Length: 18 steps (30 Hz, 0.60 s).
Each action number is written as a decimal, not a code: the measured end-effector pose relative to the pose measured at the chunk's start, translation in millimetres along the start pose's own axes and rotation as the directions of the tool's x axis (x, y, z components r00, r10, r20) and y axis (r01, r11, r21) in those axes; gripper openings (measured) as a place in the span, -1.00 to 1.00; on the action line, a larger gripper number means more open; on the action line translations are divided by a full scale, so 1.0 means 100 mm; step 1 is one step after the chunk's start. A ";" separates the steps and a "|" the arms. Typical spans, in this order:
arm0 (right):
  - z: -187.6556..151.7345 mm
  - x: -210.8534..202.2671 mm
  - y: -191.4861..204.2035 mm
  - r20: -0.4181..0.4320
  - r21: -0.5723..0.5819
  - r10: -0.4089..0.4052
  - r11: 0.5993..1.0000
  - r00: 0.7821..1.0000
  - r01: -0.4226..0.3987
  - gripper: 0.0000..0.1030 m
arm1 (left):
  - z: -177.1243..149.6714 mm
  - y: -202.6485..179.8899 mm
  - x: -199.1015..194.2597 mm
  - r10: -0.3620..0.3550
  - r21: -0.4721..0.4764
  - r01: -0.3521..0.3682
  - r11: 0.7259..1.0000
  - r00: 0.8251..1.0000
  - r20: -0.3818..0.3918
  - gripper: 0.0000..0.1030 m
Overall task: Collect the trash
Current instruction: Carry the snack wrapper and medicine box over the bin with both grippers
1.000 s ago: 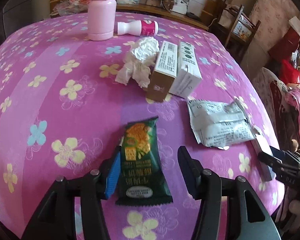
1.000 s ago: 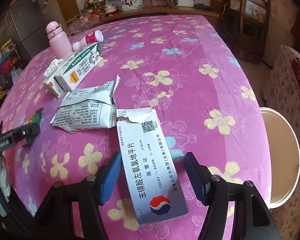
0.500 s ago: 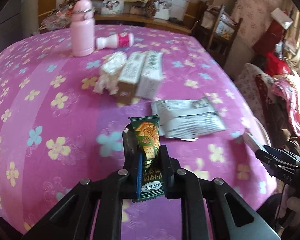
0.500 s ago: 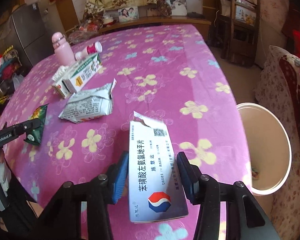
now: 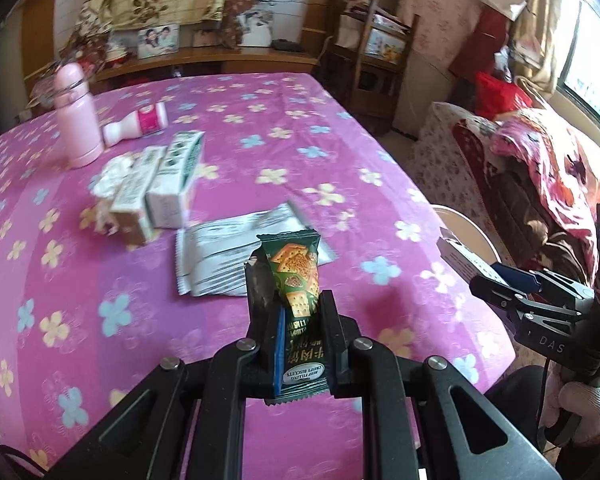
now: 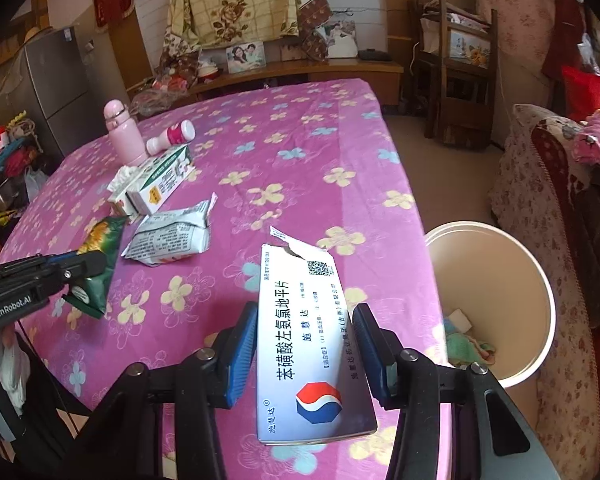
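Observation:
My left gripper [image 5: 290,304] is shut on a green biscuit wrapper [image 5: 298,280] and holds it above the pink flowered tablecloth [image 5: 260,152]. It also shows in the right wrist view [image 6: 96,268]. My right gripper [image 6: 306,332] is shut on a white medicine box [image 6: 306,336] with a torn flap, held above the table's right edge. A cream trash bin [image 6: 536,280] stands on the floor just right of the table, with some trash inside. A silver foil packet [image 5: 236,252], two cartons [image 5: 164,184] and a crumpled tissue [image 5: 108,176] lie on the table.
A pink flask [image 5: 78,120] stands at the back left with a small white and pink bottle [image 5: 138,124] lying beside it. A wooden chair [image 6: 456,72] stands past the table's far right corner. A sofa with a floral cover [image 6: 560,208] is right of the bin.
My left gripper has shut on the green wrapper and lifted it off the table. My right gripper has closed on the medicine box, lifted it, and moved toward the bin.

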State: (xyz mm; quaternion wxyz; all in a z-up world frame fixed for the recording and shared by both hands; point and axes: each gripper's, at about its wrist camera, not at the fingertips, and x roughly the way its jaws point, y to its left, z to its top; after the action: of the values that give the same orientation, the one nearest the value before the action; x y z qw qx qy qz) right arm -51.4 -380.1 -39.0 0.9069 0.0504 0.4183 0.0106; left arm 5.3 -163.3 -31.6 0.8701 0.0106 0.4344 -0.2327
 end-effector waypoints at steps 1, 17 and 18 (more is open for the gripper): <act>0.00 -0.02 -0.03 0.004 0.003 -0.006 1.000 1.000 0.006 -0.02 | 0.01 -0.04 0.00 -0.002 0.008 0.002 1.000 1.000 0.000 -0.68; 0.00 -0.20 -0.89 0.025 0.119 -0.119 0.986 0.993 0.115 -0.02 | 0.28 -1.07 0.46 -0.094 0.146 0.099 0.984 0.995 -0.042 -0.68; -0.01 -0.19 -0.96 0.022 0.130 -0.125 0.984 0.992 0.121 -0.02 | 0.29 -1.13 0.50 -0.101 0.154 0.107 0.982 0.994 -0.046 -0.68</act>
State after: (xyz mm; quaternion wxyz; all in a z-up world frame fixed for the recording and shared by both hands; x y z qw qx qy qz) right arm -66.9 -477.2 -35.2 0.9068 0.0829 0.4069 -0.0733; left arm 5.9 -290.6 -30.4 0.8448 0.0605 0.4313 -0.3107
